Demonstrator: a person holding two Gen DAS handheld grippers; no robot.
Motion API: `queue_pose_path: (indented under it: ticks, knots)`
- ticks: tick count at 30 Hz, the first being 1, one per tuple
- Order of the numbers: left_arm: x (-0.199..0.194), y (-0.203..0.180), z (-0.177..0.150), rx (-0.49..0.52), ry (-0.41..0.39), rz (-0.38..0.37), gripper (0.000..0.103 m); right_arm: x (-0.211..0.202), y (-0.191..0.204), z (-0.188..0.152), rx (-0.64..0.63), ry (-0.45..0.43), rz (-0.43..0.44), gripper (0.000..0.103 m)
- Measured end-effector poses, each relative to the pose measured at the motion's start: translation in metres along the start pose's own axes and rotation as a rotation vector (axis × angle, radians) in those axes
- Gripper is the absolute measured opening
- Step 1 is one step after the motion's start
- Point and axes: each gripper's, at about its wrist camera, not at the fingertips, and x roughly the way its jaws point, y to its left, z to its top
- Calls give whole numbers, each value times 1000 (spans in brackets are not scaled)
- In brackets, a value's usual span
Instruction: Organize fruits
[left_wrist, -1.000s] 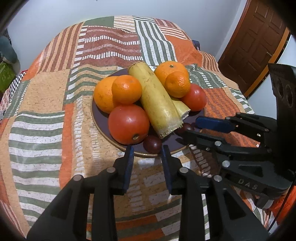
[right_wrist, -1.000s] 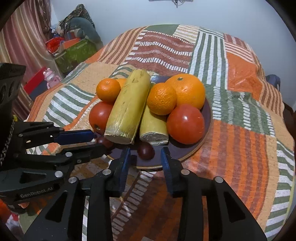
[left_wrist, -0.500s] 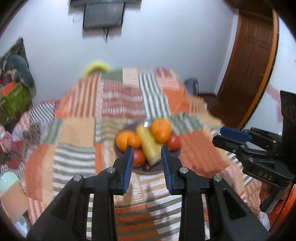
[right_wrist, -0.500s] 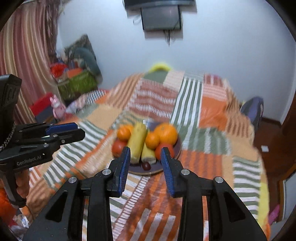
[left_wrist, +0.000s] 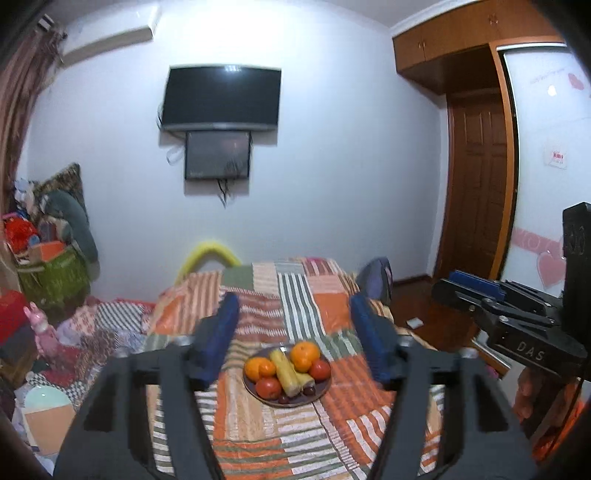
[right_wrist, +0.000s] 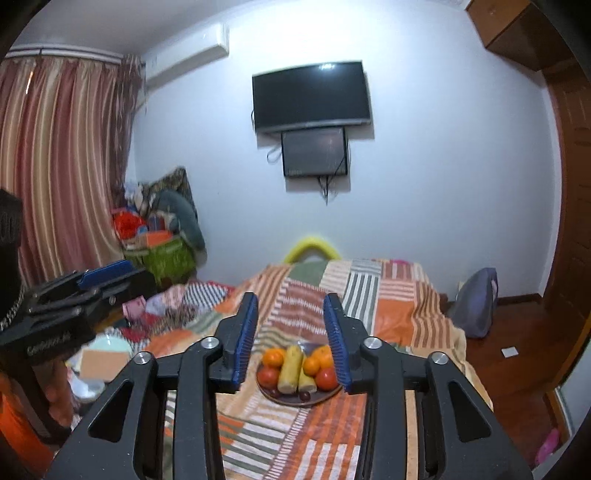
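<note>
A dark plate (left_wrist: 320, 396) (right_wrist: 328, 397) sits on a patchwork-covered bed (left_wrist: 258, 435) (right_wrist: 280, 424). It holds oranges (left_wrist: 304, 351) (right_wrist: 274, 357), red tomatoes (left_wrist: 268, 387) (right_wrist: 326, 378), yellow cane pieces (left_wrist: 285, 373) (right_wrist: 289, 369) and small dark fruits (left_wrist: 283, 398) (right_wrist: 304, 396). My left gripper (left_wrist: 295, 339) is open and empty, held well back from and above the plate. My right gripper (right_wrist: 293, 341) is open and empty, also far back. Each gripper shows at the edge of the other's view, the right one (left_wrist: 476, 291) and the left one (right_wrist: 110, 275).
A wall-mounted TV (left_wrist: 221, 98) (right_wrist: 312, 96) hangs behind the bed. Cluttered bags and a green basket (left_wrist: 55, 273) (right_wrist: 166, 254) stand at left. A wooden door (left_wrist: 480, 184) and wood floor (right_wrist: 517, 332) are at right. A purple bag (right_wrist: 476, 306) leans by the bed.
Both grippers have pulled far back and up from the plate, which now looks small. Both jaws have opened wide from a narrow gap.
</note>
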Motion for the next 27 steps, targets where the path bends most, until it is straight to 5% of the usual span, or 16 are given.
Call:
queue_pose_path:
  ticks: [8, 14, 27]
  knots:
    - [-30, -1, 2, -1, -61, 26, 95, -18, 14, -1, -13, -79, -69, 78]
    - [-37, -1, -3, 1, -68, 33, 102, -23, 18, -3, -12, -112, -122, 101]
    - [-40, -4, -11, 22, -67, 40, 103, -33, 22, -10, -34, -124, -152, 103]
